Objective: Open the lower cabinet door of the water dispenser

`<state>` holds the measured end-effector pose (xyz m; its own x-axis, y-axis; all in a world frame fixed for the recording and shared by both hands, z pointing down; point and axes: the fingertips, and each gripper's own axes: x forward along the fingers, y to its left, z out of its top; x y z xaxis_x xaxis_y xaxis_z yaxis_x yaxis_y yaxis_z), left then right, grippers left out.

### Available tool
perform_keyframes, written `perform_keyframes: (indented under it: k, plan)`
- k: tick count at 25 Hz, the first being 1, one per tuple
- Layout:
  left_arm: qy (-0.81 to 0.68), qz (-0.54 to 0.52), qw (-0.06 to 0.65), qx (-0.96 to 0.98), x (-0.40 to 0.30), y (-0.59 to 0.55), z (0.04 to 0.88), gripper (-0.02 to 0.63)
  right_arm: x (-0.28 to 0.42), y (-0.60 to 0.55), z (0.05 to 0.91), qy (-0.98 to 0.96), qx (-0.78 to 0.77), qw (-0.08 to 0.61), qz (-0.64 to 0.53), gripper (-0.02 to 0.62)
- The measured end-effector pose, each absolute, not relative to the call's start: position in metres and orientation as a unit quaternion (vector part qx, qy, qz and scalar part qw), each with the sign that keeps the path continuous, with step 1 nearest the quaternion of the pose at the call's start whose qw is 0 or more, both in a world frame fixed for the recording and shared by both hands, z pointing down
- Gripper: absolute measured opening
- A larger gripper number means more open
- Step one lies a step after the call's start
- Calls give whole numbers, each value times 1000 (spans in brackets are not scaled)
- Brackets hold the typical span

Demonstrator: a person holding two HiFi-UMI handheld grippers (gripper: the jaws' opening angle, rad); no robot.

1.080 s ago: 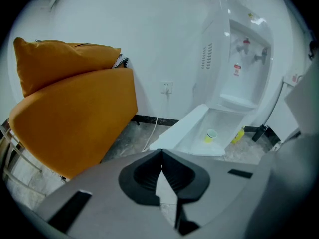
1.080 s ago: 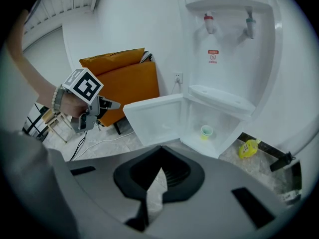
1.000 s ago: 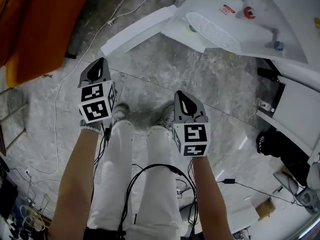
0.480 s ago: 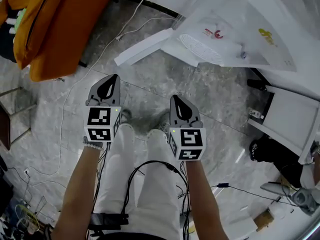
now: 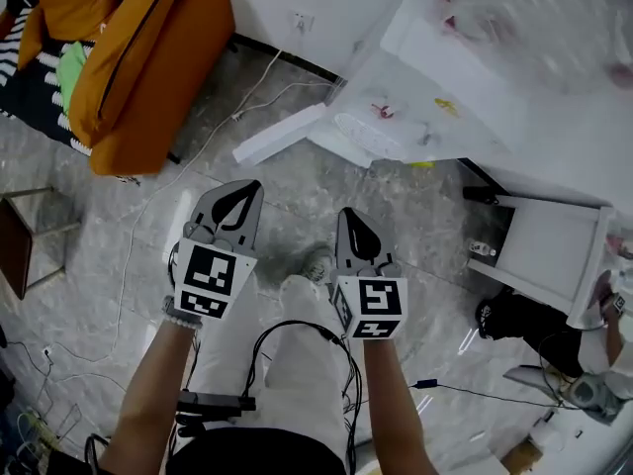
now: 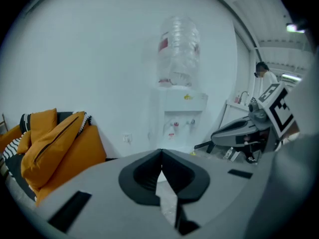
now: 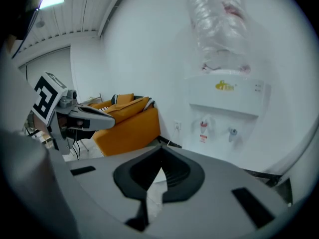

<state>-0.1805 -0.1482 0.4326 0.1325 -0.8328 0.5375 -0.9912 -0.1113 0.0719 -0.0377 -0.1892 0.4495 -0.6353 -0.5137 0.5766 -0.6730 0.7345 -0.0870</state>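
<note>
The white water dispenser (image 5: 465,77) stands at the upper right of the head view, with a clear bottle (image 6: 178,49) on top and two taps (image 7: 217,128) in its recess. A white panel (image 5: 282,132) juts from its foot to the left, low over the floor; I cannot tell whether it is the cabinet door. The dispenser's lower front is hidden behind the gripper bodies in both gripper views. My left gripper (image 5: 240,194) and right gripper (image 5: 354,218) hang side by side above my legs, short of the dispenser. Both are shut and hold nothing.
An orange armchair (image 5: 138,57) stands at the upper left by the wall. Cables (image 5: 148,206) run over the grey stone floor from a wall socket (image 5: 300,23). A white open-fronted unit (image 5: 544,245) and a person's hand (image 5: 613,295) are at the right.
Both grippers have risen together and now sit larger in the head view. The view has tilted up, showing more of the wall, the armchair and the dispenser's bottle.
</note>
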Motion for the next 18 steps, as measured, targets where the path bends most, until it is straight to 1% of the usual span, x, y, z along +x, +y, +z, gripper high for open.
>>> perform_keyframes:
  k: [9, 15, 18]
  plan:
    - [-608, 163, 179, 756, -175, -145, 337, 12, -45, -190, 359, -903, 344, 229, 119, 5]
    - [-605, 161, 153, 765, -182, -132, 290, 12, -43, -184, 315, -907, 352, 203, 111, 5]
    - [-602, 154, 153, 768, -183, -122, 274, 12, -41, -177, 297, -908, 356, 192, 107, 5]
